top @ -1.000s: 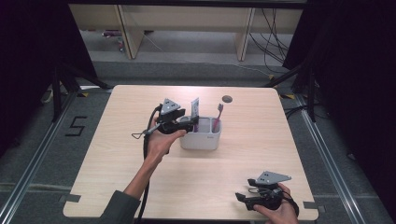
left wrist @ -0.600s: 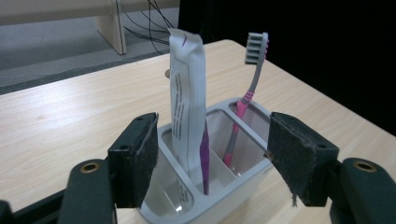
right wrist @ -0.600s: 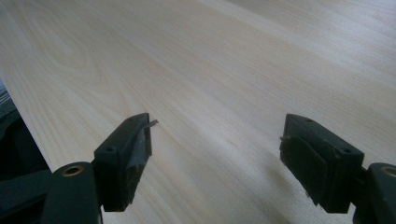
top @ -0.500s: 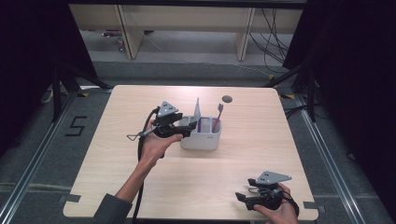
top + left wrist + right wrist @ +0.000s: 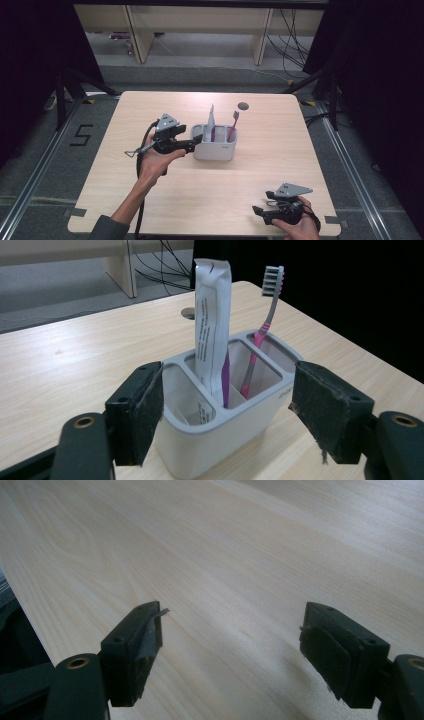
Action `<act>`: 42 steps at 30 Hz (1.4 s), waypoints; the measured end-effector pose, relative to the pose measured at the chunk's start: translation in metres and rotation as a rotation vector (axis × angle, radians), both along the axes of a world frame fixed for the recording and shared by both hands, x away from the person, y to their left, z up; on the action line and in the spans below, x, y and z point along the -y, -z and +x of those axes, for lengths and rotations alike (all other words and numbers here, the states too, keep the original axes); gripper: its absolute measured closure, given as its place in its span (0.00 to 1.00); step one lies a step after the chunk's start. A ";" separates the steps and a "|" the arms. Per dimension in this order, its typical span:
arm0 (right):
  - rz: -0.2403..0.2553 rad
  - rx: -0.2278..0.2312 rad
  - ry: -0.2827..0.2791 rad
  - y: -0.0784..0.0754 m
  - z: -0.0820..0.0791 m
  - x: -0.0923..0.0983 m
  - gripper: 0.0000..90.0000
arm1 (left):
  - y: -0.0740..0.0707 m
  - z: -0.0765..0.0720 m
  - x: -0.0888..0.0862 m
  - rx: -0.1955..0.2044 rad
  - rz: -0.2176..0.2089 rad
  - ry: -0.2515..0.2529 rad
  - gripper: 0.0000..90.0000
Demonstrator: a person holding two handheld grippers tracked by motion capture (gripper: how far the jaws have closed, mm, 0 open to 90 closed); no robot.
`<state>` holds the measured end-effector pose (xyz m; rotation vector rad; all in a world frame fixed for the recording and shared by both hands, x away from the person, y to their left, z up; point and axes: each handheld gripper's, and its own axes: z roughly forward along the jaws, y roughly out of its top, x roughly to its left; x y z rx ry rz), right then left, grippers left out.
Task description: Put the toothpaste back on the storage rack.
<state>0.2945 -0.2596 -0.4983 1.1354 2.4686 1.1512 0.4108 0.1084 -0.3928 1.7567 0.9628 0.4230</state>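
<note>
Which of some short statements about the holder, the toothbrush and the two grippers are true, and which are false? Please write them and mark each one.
1. The white holder has three compartments. True.
2. The pink and grey toothbrush lies flat on the table. False: it stands upright in an end compartment of the holder.
3. The left gripper is shut on the holder. False: its jaws stand open on either side of the holder, and they have just been opening.
4. A packaged item in a white wrapper stands in the middle compartment. True.
5. The right gripper holds a toothbrush. False: its jaws are open with nothing between them, above bare table.
</note>
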 end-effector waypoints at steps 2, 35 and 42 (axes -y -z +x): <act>0.000 0.000 -0.001 0.000 0.000 0.000 0.28 | 0.002 -0.002 -0.003 -0.005 0.001 -0.004 0.31; 0.011 -0.011 0.014 0.000 -0.003 0.001 0.28 | 0.039 -0.047 -0.048 -0.011 0.019 0.019 0.20; 0.018 -0.020 0.014 0.000 -0.003 0.000 0.28 | 0.053 -0.059 -0.052 -0.024 0.045 0.025 0.18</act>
